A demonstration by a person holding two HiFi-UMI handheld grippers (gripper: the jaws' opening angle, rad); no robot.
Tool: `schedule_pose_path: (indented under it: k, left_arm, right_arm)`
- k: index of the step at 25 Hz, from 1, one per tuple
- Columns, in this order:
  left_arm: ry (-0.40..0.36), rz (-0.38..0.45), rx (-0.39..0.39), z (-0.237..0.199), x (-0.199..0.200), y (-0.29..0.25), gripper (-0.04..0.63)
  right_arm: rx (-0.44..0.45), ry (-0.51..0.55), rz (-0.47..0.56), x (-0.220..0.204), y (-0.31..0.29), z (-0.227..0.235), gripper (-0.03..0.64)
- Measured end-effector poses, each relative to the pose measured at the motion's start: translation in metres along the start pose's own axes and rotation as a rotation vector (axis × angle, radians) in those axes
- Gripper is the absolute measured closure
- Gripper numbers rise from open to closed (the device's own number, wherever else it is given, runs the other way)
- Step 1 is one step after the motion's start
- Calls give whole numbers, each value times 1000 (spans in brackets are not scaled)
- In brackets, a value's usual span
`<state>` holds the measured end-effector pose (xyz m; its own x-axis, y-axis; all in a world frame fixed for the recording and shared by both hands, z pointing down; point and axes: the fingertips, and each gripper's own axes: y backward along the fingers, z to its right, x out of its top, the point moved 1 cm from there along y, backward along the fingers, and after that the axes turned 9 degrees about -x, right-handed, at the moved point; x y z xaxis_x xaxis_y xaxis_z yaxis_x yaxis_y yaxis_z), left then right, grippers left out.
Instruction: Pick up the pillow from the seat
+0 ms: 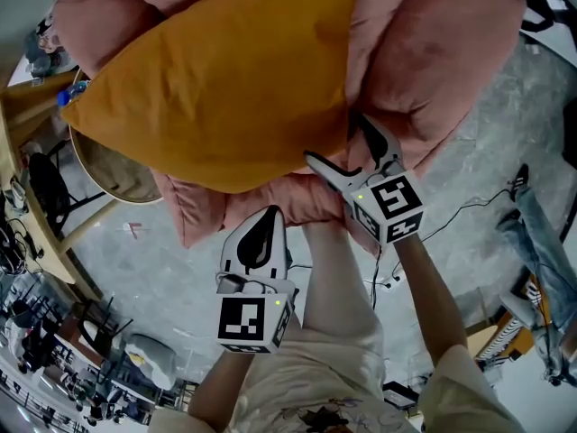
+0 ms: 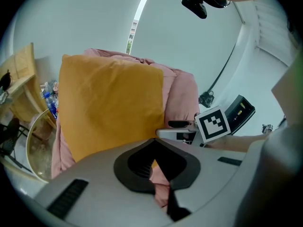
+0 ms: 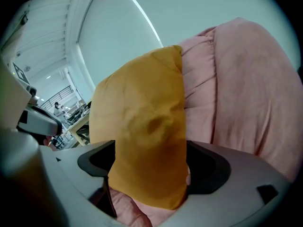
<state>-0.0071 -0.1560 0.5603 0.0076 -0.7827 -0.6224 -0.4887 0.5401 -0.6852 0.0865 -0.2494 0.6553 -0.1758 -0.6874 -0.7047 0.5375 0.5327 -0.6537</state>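
Observation:
An orange pillow leans on the pink padded seat cushion. My right gripper is at the pillow's lower right corner, jaws spread wide. In the right gripper view the pillow stands on edge between the jaws of this gripper, with pink cushion behind. I cannot tell whether the pads press on it. My left gripper is shut, its tip at the front edge of the pink cushion, below the pillow. In the left gripper view the pillow lies beyond the closed jaws of that gripper.
The seat's round wicker frame shows under the cushion at the left. A wooden table with a blue bottle stands beside it. Cables run over the concrete floor at the right. The person's legs are below the grippers.

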Motion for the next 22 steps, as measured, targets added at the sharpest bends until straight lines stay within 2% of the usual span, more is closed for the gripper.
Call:
schedule_pose_path:
  k: [4, 9, 15, 22]
  left_arm:
    - [6, -10, 3, 0, 0, -4, 592]
    - [37, -23, 28, -7, -2, -11, 592]
    - [52, -35, 31, -9, -1, -22, 592]
    - [57, -38, 35, -6, 4, -30, 592]
  right_arm:
    - [10, 4, 3, 1, -12, 10, 141]
    - [81, 29, 1, 1, -28, 18, 37]
    - [154, 43, -30, -3, -52, 15, 35]
    - [187, 58, -47, 1, -66, 16, 35]
